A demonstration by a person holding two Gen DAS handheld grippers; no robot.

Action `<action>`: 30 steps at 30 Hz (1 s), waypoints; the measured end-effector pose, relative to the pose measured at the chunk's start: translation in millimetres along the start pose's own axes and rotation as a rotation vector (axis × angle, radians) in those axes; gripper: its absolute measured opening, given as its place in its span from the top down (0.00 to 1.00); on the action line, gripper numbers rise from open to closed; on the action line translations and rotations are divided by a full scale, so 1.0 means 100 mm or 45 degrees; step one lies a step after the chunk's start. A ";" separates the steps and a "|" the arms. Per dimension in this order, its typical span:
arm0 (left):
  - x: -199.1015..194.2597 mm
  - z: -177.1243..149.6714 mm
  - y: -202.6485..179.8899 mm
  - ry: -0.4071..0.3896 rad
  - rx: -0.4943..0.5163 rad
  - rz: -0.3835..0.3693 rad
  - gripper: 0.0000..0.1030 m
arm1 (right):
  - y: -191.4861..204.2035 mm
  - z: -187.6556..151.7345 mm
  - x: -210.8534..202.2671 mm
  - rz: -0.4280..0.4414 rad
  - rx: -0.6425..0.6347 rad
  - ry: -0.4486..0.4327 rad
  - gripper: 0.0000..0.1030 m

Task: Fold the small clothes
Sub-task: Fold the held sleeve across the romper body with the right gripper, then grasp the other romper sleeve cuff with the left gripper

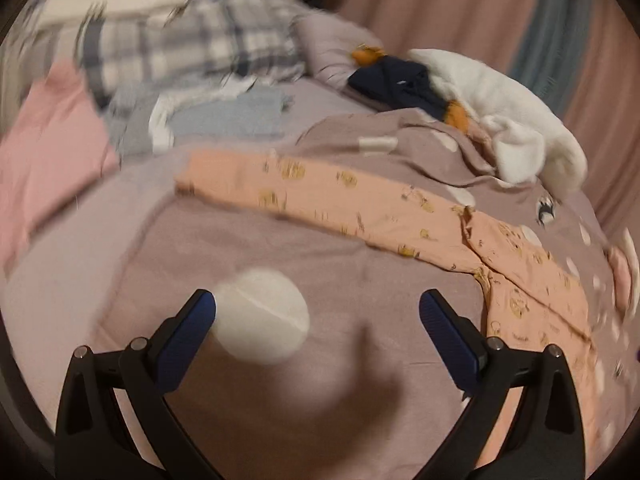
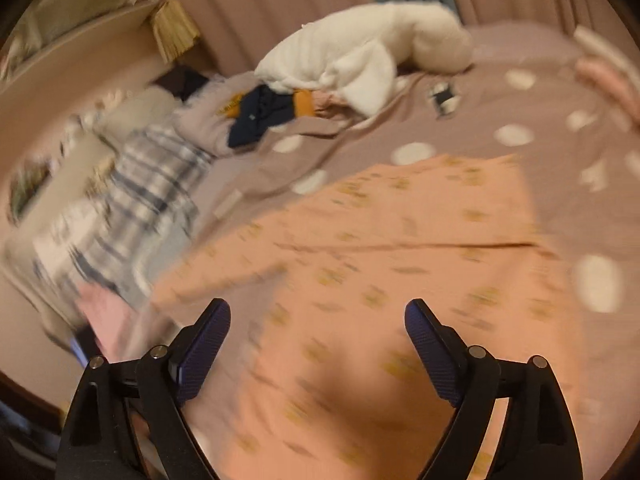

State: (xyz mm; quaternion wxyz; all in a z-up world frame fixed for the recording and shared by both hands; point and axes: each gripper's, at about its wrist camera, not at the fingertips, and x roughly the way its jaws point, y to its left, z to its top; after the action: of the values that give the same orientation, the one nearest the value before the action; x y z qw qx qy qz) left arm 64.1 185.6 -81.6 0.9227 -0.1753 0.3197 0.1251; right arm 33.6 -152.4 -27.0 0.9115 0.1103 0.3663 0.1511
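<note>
A small peach garment with yellow prints [image 1: 360, 204] lies spread flat on the mauve dotted bedspread [image 1: 280, 264]. In the left wrist view it stretches from the middle to the lower right, ahead and right of my left gripper [image 1: 318, 312], which is open and empty above bare bedspread. In the right wrist view the peach garment [image 2: 400, 240] fills the middle and lies under my right gripper [image 2: 318, 320], which is open and empty just above it. Both views are blurred.
A white plush toy [image 1: 500, 120] and a navy-and-orange garment [image 1: 400, 80] lie at the far side. A plaid cloth [image 1: 192, 44], a light blue folded piece [image 1: 228, 116] and a pink cloth [image 1: 48, 152] lie at the left. Pink curtains [image 1: 440, 0] hang behind.
</note>
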 end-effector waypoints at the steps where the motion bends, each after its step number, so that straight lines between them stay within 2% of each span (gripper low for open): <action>1: -0.01 0.05 0.03 0.007 0.014 -0.006 0.01 | -0.04 -0.14 -0.16 -0.080 -0.060 -0.028 0.14; 4: 0.12 0.25 0.23 0.108 -0.060 -0.046 0.01 | -0.21 -0.34 -0.38 -0.184 -0.042 -0.054 0.14; 7: 0.21 0.40 0.47 0.161 -0.221 -0.094 0.01 | -0.38 -0.51 -0.58 -0.168 0.007 -0.040 0.14; 12: 0.49 0.62 0.73 0.245 -0.426 -0.312 0.01 | -0.47 -0.66 -0.69 -0.279 0.014 -0.069 0.14; 14: 0.60 0.66 0.77 0.257 -0.485 -0.332 0.01 | -0.46 -0.72 -0.68 -0.276 0.013 -0.093 0.14; 17: 0.79 0.72 0.83 0.292 -0.508 -0.333 0.02 | -0.49 -0.81 -0.74 -0.218 0.042 -0.147 0.14; 19: 0.93 0.74 0.90 0.340 -0.527 -0.339 0.07 | -0.50 -0.81 -0.70 -0.203 0.054 -0.131 0.14; 21: 1.02 0.69 1.00 0.395 -0.590 -0.418 0.08 | -0.51 -0.83 -0.68 -0.243 0.034 -0.118 0.14; 23: 1.04 0.67 1.08 0.381 -0.616 -0.480 0.11 | -0.52 -0.85 -0.68 -0.281 0.010 -0.119 0.14; 25: 1.05 0.69 1.17 0.333 -0.635 -0.456 0.19 | -0.51 -0.84 -0.65 -0.301 -0.005 -0.117 0.14; 29: 1.11 0.76 1.34 0.293 -0.744 -0.464 0.25 | -0.53 -0.86 -0.54 -0.289 -0.009 -0.070 0.14; 30: 1.12 0.78 1.37 0.277 -0.767 -0.431 0.33 | -0.53 -0.87 -0.50 -0.304 -0.023 -0.050 0.14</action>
State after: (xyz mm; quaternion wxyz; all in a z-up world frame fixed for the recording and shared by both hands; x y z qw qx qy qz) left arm 145.2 354.9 -128.1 0.7979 -0.5020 0.3312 0.0396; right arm -51.5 -211.5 -73.0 0.9310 0.0607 0.3575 0.0425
